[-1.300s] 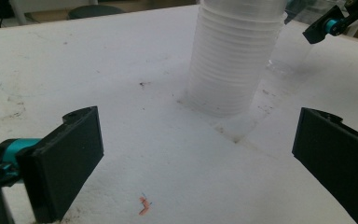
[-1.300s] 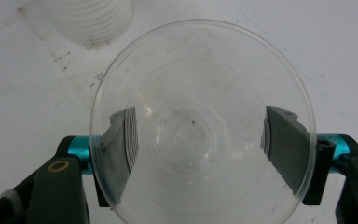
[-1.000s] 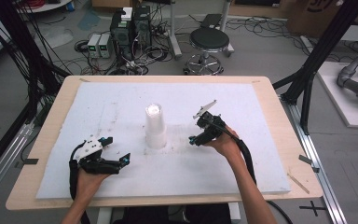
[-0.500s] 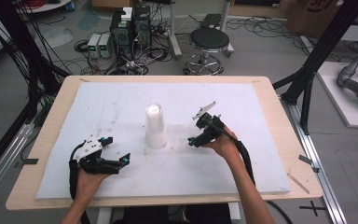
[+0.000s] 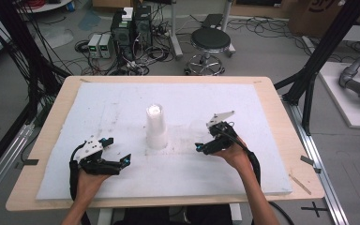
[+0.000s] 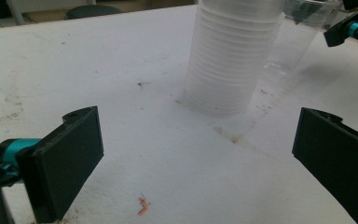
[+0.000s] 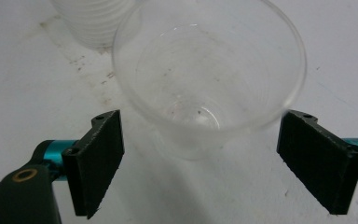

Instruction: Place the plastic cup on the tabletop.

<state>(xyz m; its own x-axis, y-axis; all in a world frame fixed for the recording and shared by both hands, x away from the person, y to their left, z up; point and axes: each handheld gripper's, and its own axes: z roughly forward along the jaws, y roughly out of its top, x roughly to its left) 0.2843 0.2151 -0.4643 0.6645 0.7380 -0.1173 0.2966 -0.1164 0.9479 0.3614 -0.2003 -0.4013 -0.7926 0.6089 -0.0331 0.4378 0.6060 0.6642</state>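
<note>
Right gripper (image 7: pixel 200 163): jaws wide apart, just been opening, with the single clear plastic cup (image 7: pixel 209 79) standing upright between them but free of both pads. In the high view that cup (image 5: pixel 198 129) sits mid-frame, right of centre, just beside the stack of nested cups (image 5: pixel 155 126) at centre, on the white foam board (image 5: pixel 262 108).

Step in hand looks like release after setting the cup down. To do it well: draw your right gripper (image 5: pixel 205 146) straight back toward the lower right of the high view, keeping both pads off the rim. The cup is light and thin-walled; a brush from either pad would likely tip or drag it.

Left gripper (image 5: pixel 117 164): jaws apart, nothing between them, resting at lower left of the high view, pointed at the stack (image 6: pixel 233 56).

Against the earlier high-view frames: your right hand now sits slightly further toward the lower right, away from the stack. Left hand unchanged.
</note>
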